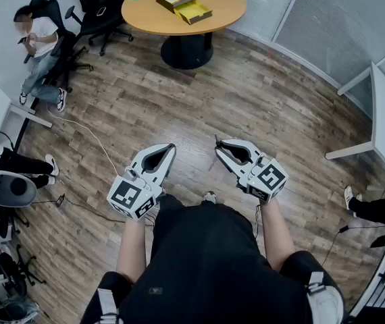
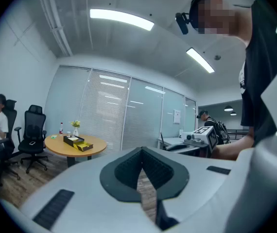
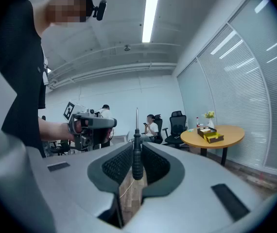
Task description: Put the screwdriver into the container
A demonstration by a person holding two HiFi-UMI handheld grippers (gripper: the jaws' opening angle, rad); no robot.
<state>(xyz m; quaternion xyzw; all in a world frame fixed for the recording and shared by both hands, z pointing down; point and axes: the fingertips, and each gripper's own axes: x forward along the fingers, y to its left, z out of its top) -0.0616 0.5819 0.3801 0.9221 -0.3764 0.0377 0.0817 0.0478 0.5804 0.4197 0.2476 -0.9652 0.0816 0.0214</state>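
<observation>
Upright, the screwdriver (image 3: 136,160) stands clamped between the right gripper's (image 3: 137,149) jaws.

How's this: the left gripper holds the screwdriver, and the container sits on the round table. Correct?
No: the right gripper holds the screwdriver, as the right gripper view shows; the left gripper is shut, empty. The container does sit on the round table.

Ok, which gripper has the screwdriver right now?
The right gripper: its jaws clamp the screwdriver by its black handle. The left gripper is shut on nothing.
</observation>
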